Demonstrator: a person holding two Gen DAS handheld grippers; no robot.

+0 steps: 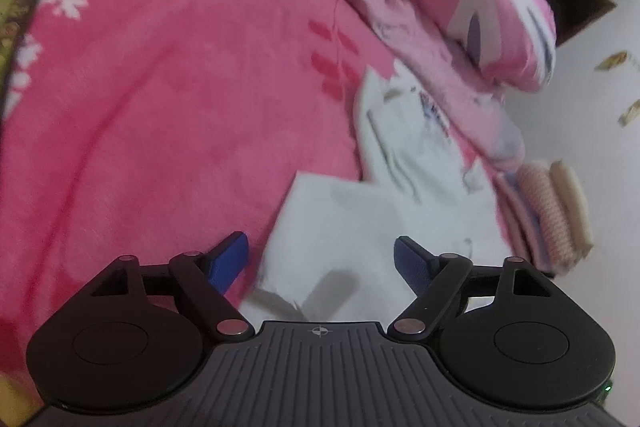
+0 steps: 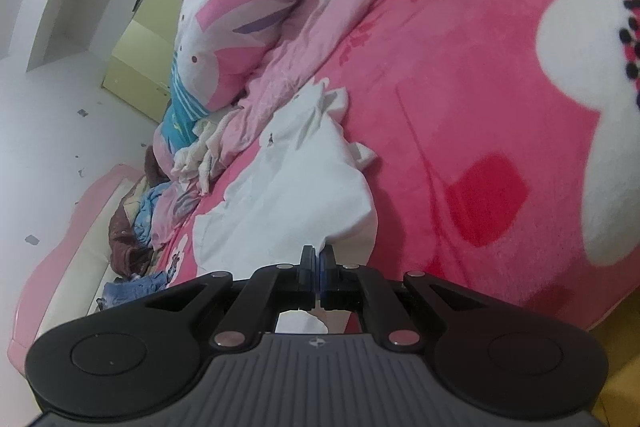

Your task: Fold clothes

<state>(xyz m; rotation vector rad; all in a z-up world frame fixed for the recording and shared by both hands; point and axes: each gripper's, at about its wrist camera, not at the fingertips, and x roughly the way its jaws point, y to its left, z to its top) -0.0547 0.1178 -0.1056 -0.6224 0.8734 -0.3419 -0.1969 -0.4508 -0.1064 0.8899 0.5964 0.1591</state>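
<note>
Pink blanket (image 2: 460, 87); right tongs (image 2: 319, 255) pinching white garment (image 2: 296, 195).

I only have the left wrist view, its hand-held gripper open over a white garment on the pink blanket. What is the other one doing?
Observer: The right hand-held gripper is shut on an edge of the white garment.
Operator: Is the garment lying flat there?
Observer: No, in the right wrist view it bulges up in front of the pinch, puffed and creased.
Operator: Anything else beyond what I see?
Observer: Yes, a pile of crumpled clothes, brown and blue, lies by the pink bed frame at the far left of the right wrist view.
</note>
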